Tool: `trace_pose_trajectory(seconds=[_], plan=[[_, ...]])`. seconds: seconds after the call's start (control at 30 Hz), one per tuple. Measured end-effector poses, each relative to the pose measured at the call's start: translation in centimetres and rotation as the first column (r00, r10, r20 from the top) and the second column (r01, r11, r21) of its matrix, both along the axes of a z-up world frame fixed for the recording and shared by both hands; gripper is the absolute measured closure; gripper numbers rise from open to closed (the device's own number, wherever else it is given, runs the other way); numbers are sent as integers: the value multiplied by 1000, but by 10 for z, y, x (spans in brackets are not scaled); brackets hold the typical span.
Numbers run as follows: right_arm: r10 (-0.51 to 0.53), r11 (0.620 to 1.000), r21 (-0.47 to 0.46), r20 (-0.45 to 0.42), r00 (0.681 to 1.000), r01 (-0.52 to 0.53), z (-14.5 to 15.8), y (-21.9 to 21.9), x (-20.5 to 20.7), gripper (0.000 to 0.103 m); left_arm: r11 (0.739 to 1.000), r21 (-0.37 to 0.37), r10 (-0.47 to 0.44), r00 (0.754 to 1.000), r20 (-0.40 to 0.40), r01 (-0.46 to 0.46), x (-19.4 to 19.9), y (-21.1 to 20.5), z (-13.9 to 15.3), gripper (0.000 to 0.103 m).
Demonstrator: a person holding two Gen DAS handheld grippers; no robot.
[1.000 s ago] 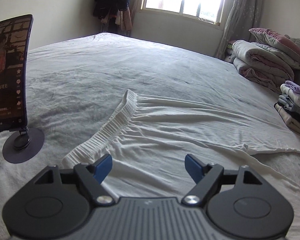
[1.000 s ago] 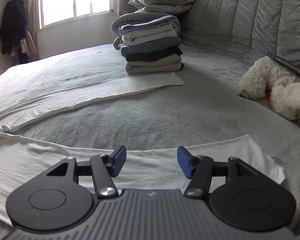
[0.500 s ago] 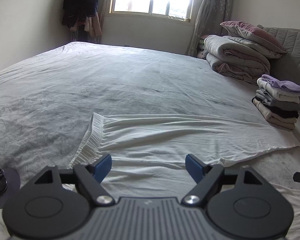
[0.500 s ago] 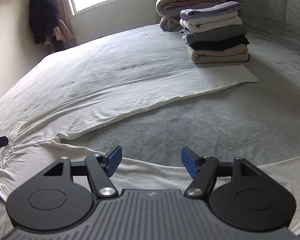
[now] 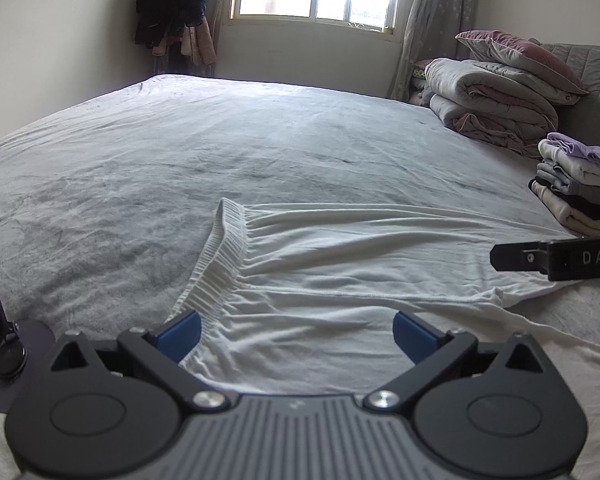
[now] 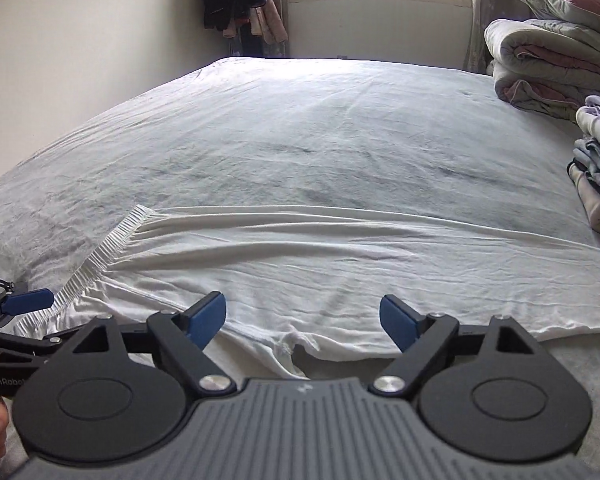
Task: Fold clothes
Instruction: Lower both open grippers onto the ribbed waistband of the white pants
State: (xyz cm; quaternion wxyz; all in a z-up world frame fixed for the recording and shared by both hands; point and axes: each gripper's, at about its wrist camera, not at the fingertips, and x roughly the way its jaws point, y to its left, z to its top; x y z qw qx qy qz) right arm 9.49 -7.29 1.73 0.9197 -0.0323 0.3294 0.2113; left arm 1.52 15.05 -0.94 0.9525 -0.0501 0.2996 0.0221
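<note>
White trousers with a ribbed elastic waistband lie spread flat on the grey bed; they also show in the right wrist view. My left gripper is open and empty, just above the waistband's near end. My right gripper is open and empty, over the crotch where the two legs split. The right gripper's finger shows at the right edge of the left wrist view. The left gripper's blue pad shows at the left edge of the right wrist view.
A stack of folded clothes sits at the right of the bed, with rolled quilts and a pillow behind it. A phone on a round stand stands at the left. Dark clothes hang by the window.
Both grippers have swung to face across the bed toward the window. The right gripper moved from the trouser leg end to the crotch, close beside the left gripper. Both stayed open.
</note>
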Motion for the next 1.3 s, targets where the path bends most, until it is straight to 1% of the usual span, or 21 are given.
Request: trace_pose_trajectory(seconds=[0.07,0.17,0.4,0.5,0.73,0.87,0.93,1.07,1.1,1.13,1.17,1.2,1.3], plan=[[41,999,-21,9,999,-40,-1,13,9,14,1000,6,-4,1000,7,4,-2,4,-1,1],[112,992,-58,16,994,-111,-4,32,22,10,1000,-2,-2,1000,21,3,-3,12,-4,1],[264,957,-136,28,964,-258,-14,67,46,5,998,-58,14,998,55,-11,2,26,-5,1],[298,944,-156,26,954,-290,-18,76,56,4,997,-71,16,998,67,-11,6,27,-4,1],[343,926,-177,24,939,-334,-24,86,79,4,998,-64,10,999,43,-7,19,28,-12,2],[367,914,-195,20,930,-357,-25,87,92,4,997,-72,16,999,34,-14,25,31,-14,7],[370,910,-208,15,929,-359,-26,87,100,4,997,-72,23,999,34,-21,28,32,-15,10],[356,911,-218,-7,934,-349,-27,84,120,4,996,-79,49,998,35,-46,34,37,-17,21],[349,913,-219,-12,937,-343,-28,83,125,4,995,-83,64,997,37,-60,35,38,-17,28],[338,917,-222,-13,941,-333,-28,82,130,4,993,-87,78,996,46,-74,35,39,-16,32],[327,920,-224,-16,945,-322,-29,81,135,4,992,-92,92,994,59,-86,34,40,-14,40],[317,922,-224,-27,948,-315,-30,80,139,4,990,-97,106,992,73,-98,32,41,-12,46],[295,928,-219,-64,953,-302,-35,78,150,4,990,-116,95,990,108,-82,29,43,-7,55]])
